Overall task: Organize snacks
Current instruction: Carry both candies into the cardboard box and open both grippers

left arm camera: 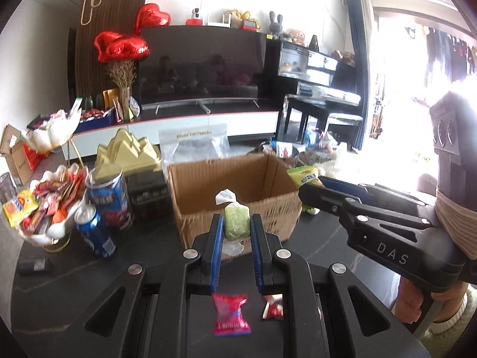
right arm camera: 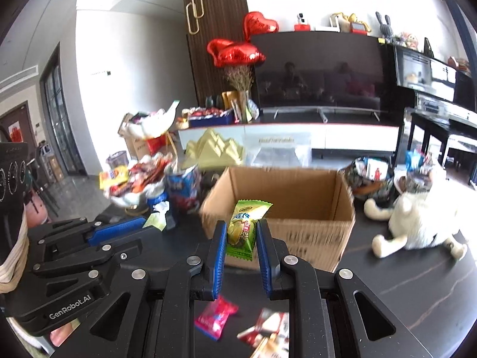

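My left gripper point(left arm camera: 236, 223) is shut on a pale green wrapped candy point(left arm camera: 236, 220), held just in front of the open cardboard box point(left arm camera: 205, 179). My right gripper point(right arm camera: 240, 232) is shut on a green durian snack packet point(right arm camera: 245, 226), held before the same box point(right arm camera: 316, 188). The right gripper also shows in the left wrist view point(left arm camera: 310, 183), at the box's right corner, with the green packet point(left arm camera: 304, 176). The left gripper shows in the right wrist view point(right arm camera: 146, 223) with its candy point(right arm camera: 158, 216). A pink packet point(left arm camera: 231, 313) and a red-white packet point(left arm camera: 273, 308) lie on the dark table below.
A bowl heaped with snacks point(left arm camera: 50, 205) and blue cans point(left arm camera: 108, 194) stand left of the box. A white cat point(right arm camera: 417, 220) lies on the table at the right, beside a basket of snacks point(right arm camera: 369, 179). A TV stand point(left arm camera: 205, 119) is behind.
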A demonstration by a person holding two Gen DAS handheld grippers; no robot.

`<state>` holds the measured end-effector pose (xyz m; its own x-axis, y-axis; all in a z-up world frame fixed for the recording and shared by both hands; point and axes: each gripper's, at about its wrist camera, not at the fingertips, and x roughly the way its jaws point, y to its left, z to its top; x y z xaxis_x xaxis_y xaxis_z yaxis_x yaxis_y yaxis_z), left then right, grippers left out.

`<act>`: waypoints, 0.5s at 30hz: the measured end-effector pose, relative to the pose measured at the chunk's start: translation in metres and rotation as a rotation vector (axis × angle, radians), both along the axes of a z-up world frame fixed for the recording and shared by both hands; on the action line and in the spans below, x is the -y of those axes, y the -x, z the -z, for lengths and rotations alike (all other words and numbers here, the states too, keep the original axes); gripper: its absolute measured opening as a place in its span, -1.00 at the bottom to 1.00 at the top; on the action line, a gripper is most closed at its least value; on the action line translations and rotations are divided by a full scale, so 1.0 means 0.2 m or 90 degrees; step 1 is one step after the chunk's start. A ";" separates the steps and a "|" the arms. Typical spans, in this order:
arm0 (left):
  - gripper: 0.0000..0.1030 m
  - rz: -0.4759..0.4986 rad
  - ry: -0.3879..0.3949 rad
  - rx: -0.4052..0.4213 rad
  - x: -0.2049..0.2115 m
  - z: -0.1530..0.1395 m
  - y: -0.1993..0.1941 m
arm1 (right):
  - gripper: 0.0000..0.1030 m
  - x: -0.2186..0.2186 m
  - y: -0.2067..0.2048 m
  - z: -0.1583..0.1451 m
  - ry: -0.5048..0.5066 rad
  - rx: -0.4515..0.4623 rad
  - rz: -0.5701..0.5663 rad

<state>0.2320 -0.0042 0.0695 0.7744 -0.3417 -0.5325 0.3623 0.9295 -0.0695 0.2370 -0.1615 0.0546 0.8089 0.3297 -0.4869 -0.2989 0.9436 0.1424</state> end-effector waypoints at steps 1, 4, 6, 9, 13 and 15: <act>-0.63 0.002 0.000 0.001 0.01 -0.01 -0.02 | -0.58 0.01 -0.02 -0.02 -0.004 0.000 0.002; -0.63 0.006 0.001 -0.004 0.04 -0.06 -0.11 | -0.58 0.04 -0.09 -0.06 -0.012 -0.002 0.006; -0.63 0.006 0.004 -0.011 0.05 -0.08 -0.16 | -0.58 0.05 -0.14 -0.08 -0.016 -0.005 0.005; -0.63 0.009 0.008 -0.027 0.07 -0.08 -0.26 | -0.58 0.05 -0.21 -0.08 -0.014 -0.011 0.004; -0.63 0.006 0.005 -0.048 0.09 -0.05 -0.37 | -0.58 0.06 -0.34 -0.06 -0.006 -0.026 0.007; -0.63 0.001 0.010 -0.066 0.10 -0.03 -0.46 | -0.58 0.07 -0.41 -0.05 -0.004 -0.036 0.010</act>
<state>0.3237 -0.0247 0.0745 0.7148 -0.3516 -0.6045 0.3542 0.9274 -0.1206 0.3181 -0.1759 0.0644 0.7850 0.3201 -0.5303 -0.2750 0.9472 0.1648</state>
